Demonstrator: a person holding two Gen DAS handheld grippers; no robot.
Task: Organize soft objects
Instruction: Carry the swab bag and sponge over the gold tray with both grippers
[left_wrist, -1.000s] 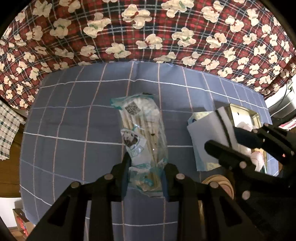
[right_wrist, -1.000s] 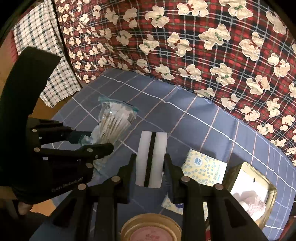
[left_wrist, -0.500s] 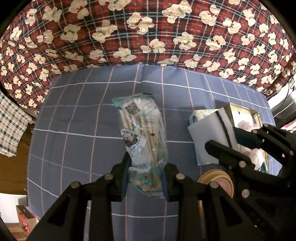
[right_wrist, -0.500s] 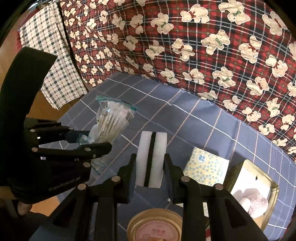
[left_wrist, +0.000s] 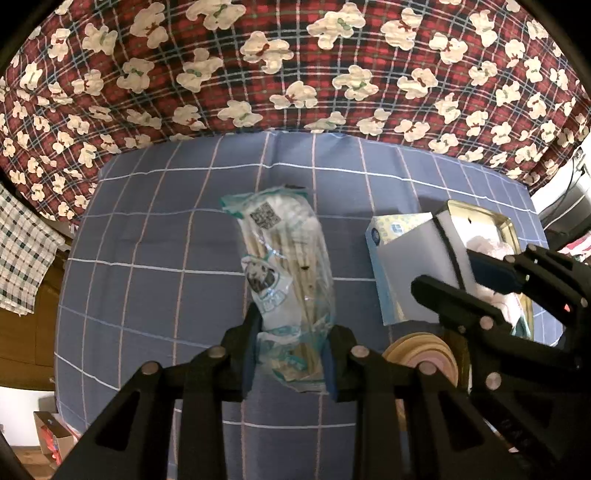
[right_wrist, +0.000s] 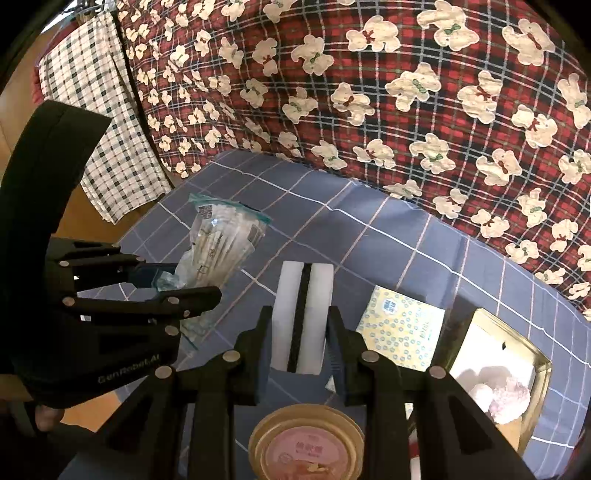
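Holding one soft thing in each gripper, you have both raised above the blue cloth (left_wrist: 155, 258).
Your left gripper (left_wrist: 290, 354) is clamped on the swab bag (left_wrist: 284, 266), over the cloth's middle. Your right gripper (right_wrist: 299, 347) squeezes the sponge (right_wrist: 301, 317) upright. Right of it the tissue pack (right_wrist: 402, 334) lies flat, then the tin (right_wrist: 532, 354) at the cloth's right edge; a round lid (right_wrist: 306, 446) sits at the near edge.

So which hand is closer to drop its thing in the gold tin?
Right, probably. The right gripper, shut on the sponge, is nearer the tin; the left gripper, shut on the swab bag, is farther away.
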